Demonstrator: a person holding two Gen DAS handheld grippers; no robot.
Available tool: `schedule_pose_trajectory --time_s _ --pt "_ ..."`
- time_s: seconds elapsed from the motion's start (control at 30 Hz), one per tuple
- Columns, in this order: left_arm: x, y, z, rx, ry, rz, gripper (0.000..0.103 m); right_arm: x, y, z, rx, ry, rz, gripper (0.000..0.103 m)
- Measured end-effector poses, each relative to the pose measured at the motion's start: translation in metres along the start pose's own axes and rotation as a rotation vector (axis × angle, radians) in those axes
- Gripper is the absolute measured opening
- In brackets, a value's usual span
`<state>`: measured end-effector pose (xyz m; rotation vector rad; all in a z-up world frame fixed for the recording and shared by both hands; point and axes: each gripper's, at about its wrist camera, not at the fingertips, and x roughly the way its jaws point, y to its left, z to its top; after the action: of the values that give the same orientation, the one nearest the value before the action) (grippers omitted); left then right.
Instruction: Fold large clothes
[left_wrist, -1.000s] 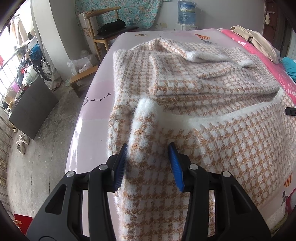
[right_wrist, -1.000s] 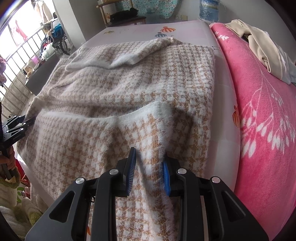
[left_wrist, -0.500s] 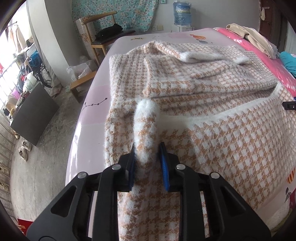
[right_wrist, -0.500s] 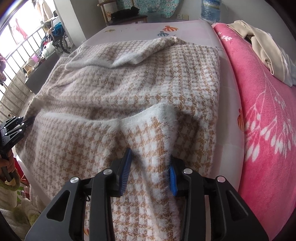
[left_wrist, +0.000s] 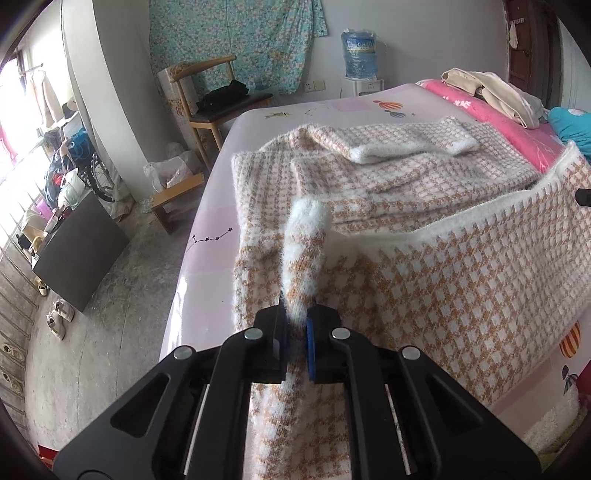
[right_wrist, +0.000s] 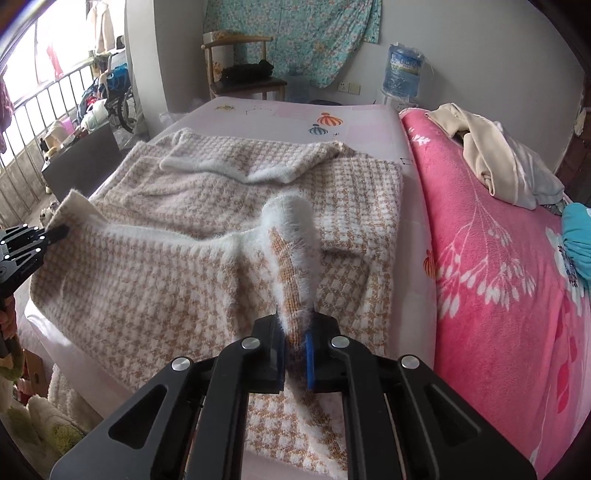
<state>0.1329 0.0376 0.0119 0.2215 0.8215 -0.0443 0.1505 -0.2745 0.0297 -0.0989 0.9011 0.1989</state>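
A fuzzy white-and-tan houndstooth sweater (left_wrist: 424, 280) lies spread across the bed (left_wrist: 207, 236), its sleeves folded over the far part of the body near the collar. Its near hem has a plain white fluffy band, and that hem is raised off the bed at two places, the cloth sagging between them.

The left gripper (left_wrist: 295, 328) has just been closing and is now clamped on the hem near the sweater's left side; a bunched white tuft sticks up past its blue pads. The right gripper (right_wrist: 294, 336) has likewise just been closing and pinches the hem near the right side, close to the pink blanket (right_wrist: 498, 258), with a similar tuft standing above it. Both point steeply down at the bed. In the right view, the left gripper's tip shows at the far left edge, holding its corner up.
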Motion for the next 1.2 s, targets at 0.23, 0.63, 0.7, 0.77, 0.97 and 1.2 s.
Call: schedule_pose_trajectory --time_s 0.23,0.63,0.7,0.77,0.97,1.2 --pt "-0.037 0.002 -0.001 -0.015 -0.091 0.016 0.006 -0.029 0.000 -0.003 0.048 -0.059 -0.017 0.007" --pt "-0.103 0.018 0.020 -0.095 -0.257 -0.001 0.006 -0.089 -0.011 0.010 0.114 -0.199 -0.024 0.007" --pt "-0.106 0.019 0.028 -0.085 -0.277 0.011 0.006 -0.093 -0.014 0.017 0.123 -0.220 -0.020 0.007" --pt "-0.107 0.020 0.039 -0.082 -0.291 0.016 0.006 -0.095 -0.016 0.025 0.138 -0.232 -0.015 0.007" --pt "-0.097 0.031 0.077 -0.103 -0.343 -0.011 0.006 -0.095 -0.027 0.053 0.184 -0.261 0.011 0.007" --pt "-0.066 0.029 0.134 -0.048 -0.331 -0.009 0.006 -0.066 -0.053 0.097 0.201 -0.249 0.060 0.007"
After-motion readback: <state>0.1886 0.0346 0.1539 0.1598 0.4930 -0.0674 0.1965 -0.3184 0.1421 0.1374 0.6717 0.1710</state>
